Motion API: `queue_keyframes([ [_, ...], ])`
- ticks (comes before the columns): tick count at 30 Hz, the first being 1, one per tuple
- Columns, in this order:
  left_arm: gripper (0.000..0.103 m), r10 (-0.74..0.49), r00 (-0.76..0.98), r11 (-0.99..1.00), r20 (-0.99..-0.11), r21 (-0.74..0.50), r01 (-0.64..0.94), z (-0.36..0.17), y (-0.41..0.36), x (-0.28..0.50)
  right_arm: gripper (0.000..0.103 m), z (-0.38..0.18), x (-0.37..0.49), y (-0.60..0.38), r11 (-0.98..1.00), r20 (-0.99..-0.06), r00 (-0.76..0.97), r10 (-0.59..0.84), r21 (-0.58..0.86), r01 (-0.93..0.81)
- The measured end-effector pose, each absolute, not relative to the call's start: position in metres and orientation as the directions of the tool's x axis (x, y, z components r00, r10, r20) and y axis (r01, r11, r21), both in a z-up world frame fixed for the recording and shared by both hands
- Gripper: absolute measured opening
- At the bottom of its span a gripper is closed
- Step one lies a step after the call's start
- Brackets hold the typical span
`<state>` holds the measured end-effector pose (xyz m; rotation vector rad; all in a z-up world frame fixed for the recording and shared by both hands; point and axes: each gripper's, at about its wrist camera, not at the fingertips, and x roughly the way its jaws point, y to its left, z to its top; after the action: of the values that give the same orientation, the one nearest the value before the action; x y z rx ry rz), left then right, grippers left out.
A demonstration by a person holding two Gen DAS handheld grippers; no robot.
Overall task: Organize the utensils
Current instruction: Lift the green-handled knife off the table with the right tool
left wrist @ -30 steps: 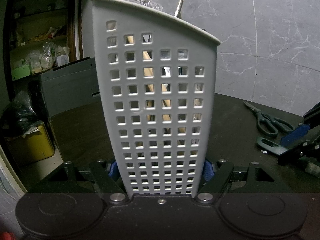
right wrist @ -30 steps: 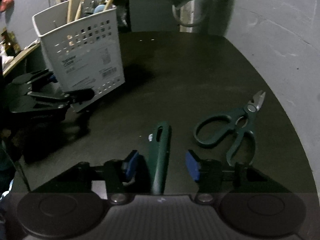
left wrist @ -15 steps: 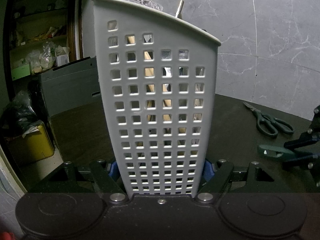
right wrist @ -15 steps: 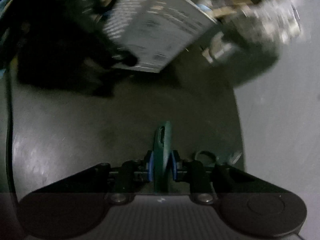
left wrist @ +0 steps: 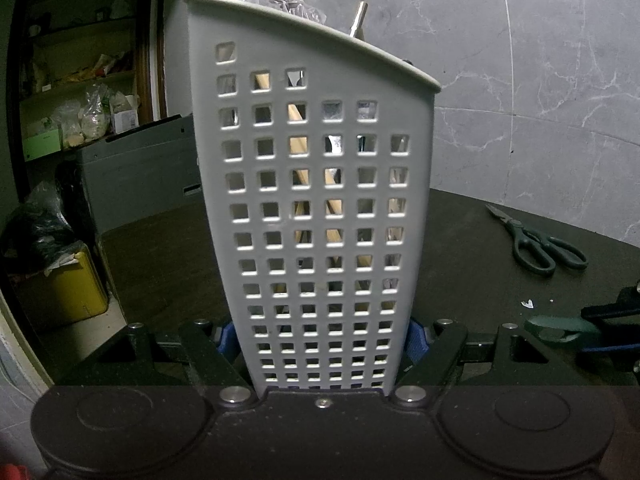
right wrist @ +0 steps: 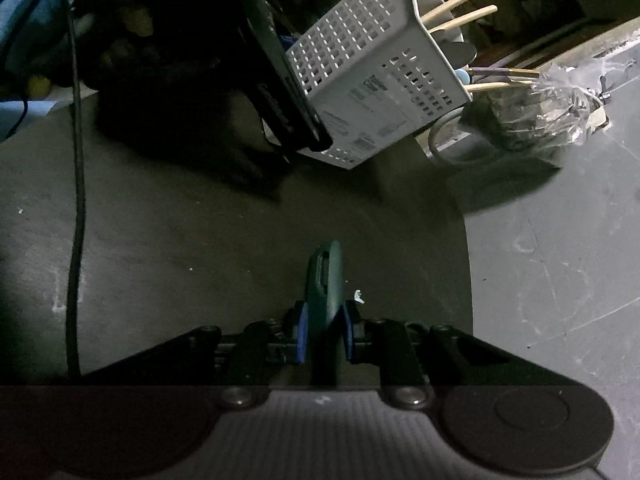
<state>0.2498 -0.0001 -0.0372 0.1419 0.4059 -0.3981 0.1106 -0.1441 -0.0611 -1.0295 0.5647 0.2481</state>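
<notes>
The left gripper (left wrist: 322, 336) clamps the white basket (left wrist: 320, 208). The right gripper (right wrist: 324, 334) has just closed on a green handle (right wrist: 325, 280). Scissors (left wrist: 536, 242) lie apart on the dark table (left wrist: 472, 248).

A dark round table (left wrist: 472, 248) carries green-handled scissors (left wrist: 536, 240), with a white scrap (left wrist: 529, 303) nearby.

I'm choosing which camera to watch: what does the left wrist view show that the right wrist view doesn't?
Only the left wrist view shows the green scissors on the dark table and the shelves behind. Only the right wrist view shows the basket's label and the right tool clamping the green handle. Both show the white basket with wooden sticks.
</notes>
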Motion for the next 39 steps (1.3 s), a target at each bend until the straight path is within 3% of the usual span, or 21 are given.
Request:
queue_keyframes([
  [6, 0.077, -0.347, 0.844, 0.913, -0.41, 0.057, 0.403, -0.037, -0.001, 0.25, 0.021, -0.072, 0.095, -0.133, 0.44, -0.504, 0.86, -0.081, -0.792, -0.423],
  [18, 0.077, -0.35, 0.844, 0.913, -0.406, 0.053, 0.405, -0.038, 0.0, 0.25, 0.02, -0.06, 0.09, -0.13, 0.491, -0.557, 0.829, -0.041, -0.734, -0.469],
  [23, 0.077, -0.351, 0.844, 0.913, -0.405, 0.052, 0.405, -0.038, 0.0, 0.249, 0.02, -0.039, 0.105, -0.145, 0.616, -0.665, 0.746, 0.023, -0.578, -0.534],
  [33, 0.078, -0.352, 0.843, 0.912, -0.406, 0.052, 0.406, -0.038, 0.0, 0.248, 0.013, -0.063, 0.063, -0.12, 0.418, -0.549, 0.836, 0.01, -0.757, -0.502],
  [39, 0.078, -0.352, 0.845, 0.912, -0.401, 0.055, 0.406, -0.039, 0.0, 0.247, 0.013, -0.054, 0.078, -0.122, 0.503, -0.622, 0.782, 0.019, -0.67, -0.546],
])
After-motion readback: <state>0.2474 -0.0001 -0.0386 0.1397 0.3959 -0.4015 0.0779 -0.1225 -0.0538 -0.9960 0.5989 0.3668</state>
